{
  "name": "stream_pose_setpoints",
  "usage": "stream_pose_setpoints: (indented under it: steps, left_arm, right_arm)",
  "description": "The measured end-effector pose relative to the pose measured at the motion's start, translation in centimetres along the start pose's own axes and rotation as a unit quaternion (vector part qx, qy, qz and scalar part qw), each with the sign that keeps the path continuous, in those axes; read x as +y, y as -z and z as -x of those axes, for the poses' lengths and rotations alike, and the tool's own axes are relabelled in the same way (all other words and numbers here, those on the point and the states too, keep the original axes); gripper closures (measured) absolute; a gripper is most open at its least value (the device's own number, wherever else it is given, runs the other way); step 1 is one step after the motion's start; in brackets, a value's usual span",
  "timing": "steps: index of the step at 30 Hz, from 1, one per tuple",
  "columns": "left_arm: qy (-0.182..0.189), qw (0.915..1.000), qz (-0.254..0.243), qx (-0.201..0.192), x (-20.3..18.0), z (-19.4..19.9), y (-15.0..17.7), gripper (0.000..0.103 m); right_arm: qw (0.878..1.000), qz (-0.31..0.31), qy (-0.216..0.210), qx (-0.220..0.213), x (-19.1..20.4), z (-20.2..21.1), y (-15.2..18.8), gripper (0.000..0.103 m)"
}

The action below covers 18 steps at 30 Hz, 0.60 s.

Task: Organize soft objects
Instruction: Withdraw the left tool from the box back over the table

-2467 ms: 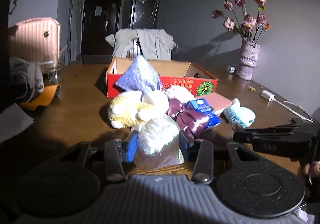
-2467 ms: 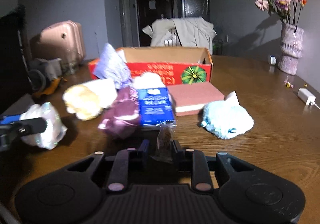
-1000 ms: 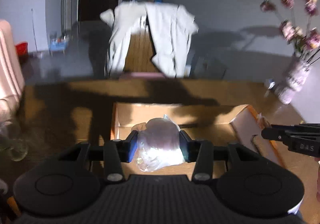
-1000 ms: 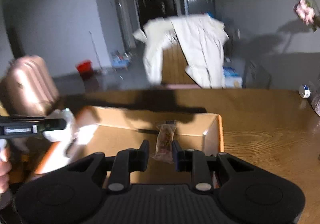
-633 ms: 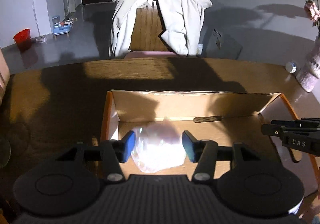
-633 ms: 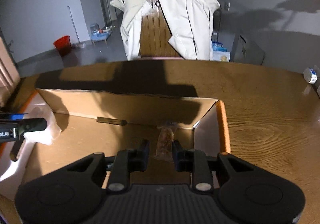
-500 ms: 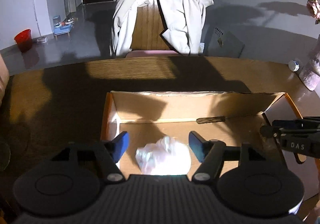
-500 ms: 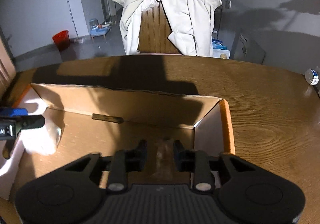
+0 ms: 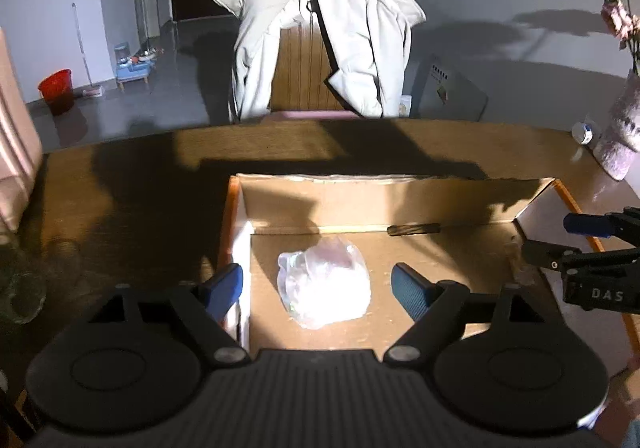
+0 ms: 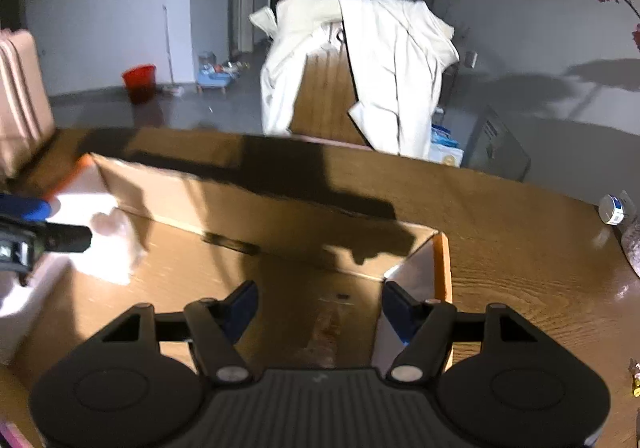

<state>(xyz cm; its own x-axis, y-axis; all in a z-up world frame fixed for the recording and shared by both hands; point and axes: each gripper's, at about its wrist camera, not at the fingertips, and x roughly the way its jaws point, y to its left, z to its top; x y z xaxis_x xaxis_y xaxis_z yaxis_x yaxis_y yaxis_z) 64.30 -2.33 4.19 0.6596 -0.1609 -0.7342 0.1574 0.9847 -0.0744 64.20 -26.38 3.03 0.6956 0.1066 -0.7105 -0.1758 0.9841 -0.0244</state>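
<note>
An open cardboard box (image 9: pixel 400 195) with orange outer walls lies on the wooden table; it also shows in the right wrist view (image 10: pixel 256 203). A clear plastic bag of white soft stuff (image 9: pixel 326 282) lies on the box floor at its left end, seen as a bright blur in the right wrist view (image 10: pixel 114 248). My left gripper (image 9: pixel 318 284) is open above it, jaws wide on either side, not touching. My right gripper (image 10: pixel 318 304) is open over the box's right end; a small blurred snack packet (image 10: pixel 322 332) lies on the floor below it. The right gripper shows in the left wrist view (image 9: pixel 576 244).
A chair draped with a white jacket (image 9: pixel 324 35) stands behind the table. A vase with dried flowers (image 9: pixel 618 135) and a small roll (image 9: pixel 582 131) stand at the table's right. A pink suitcase (image 10: pixel 20 95) and a red bucket (image 10: pixel 138 81) are on the left.
Both grippers opened wider. The plastic bag dropped from my left gripper onto the box floor, and the snack packet dropped from my right gripper into the box's right end.
</note>
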Motion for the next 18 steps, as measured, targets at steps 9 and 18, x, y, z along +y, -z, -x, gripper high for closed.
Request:
stream_pose_setpoints:
  steps: [9,18]
  left_arm:
    - [-0.005,0.9965,-0.009,-0.083,-2.0,11.5,2.7,0.011]
    - [-0.007,0.9871,-0.020,-0.158,-3.7,21.9,9.8,0.005]
  right_arm:
    - [0.999,-0.012,-0.022,-0.032,0.7,10.2,2.4,0.025]
    - [0.996,0.000,-0.023,-0.092,2.7,21.7,9.1,0.016]
